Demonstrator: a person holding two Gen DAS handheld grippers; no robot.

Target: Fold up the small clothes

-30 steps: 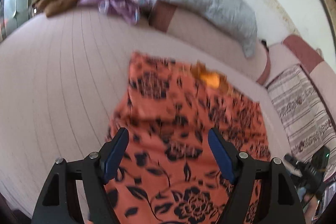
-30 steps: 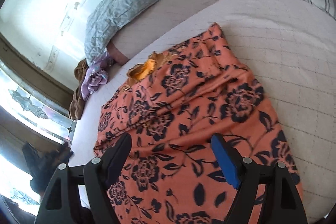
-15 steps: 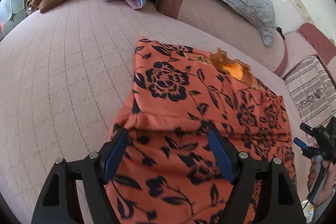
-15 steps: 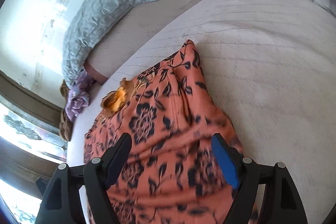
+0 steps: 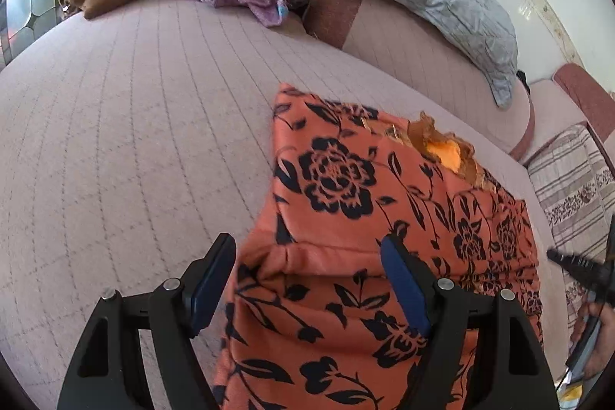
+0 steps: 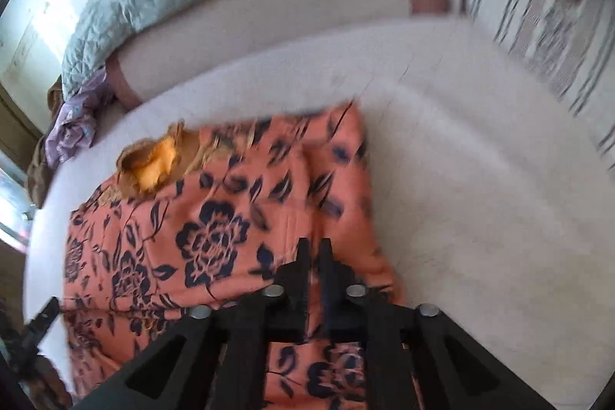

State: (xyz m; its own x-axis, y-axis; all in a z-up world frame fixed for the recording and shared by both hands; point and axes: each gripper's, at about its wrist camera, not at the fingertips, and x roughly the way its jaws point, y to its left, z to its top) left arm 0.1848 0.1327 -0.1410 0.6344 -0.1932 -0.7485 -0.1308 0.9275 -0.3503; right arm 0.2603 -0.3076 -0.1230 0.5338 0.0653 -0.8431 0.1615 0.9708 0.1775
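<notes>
Left gripper (image 5: 307, 279) gapes over the dress (image 5: 384, 218) at lower centre; only the right view shows the right gripper (image 6: 315, 248) clamped on cloth.

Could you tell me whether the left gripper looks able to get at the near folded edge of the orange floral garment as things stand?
Probably yes: the left gripper is open, its jaws straddling the orange floral garment, with nothing between.

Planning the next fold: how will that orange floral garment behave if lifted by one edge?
Probably floppy: the orange floral garment creases and bunches near the left gripper. It likely drapes and sags rather than holding shape. It seems light, since the right gripper pinches it closed.
</notes>
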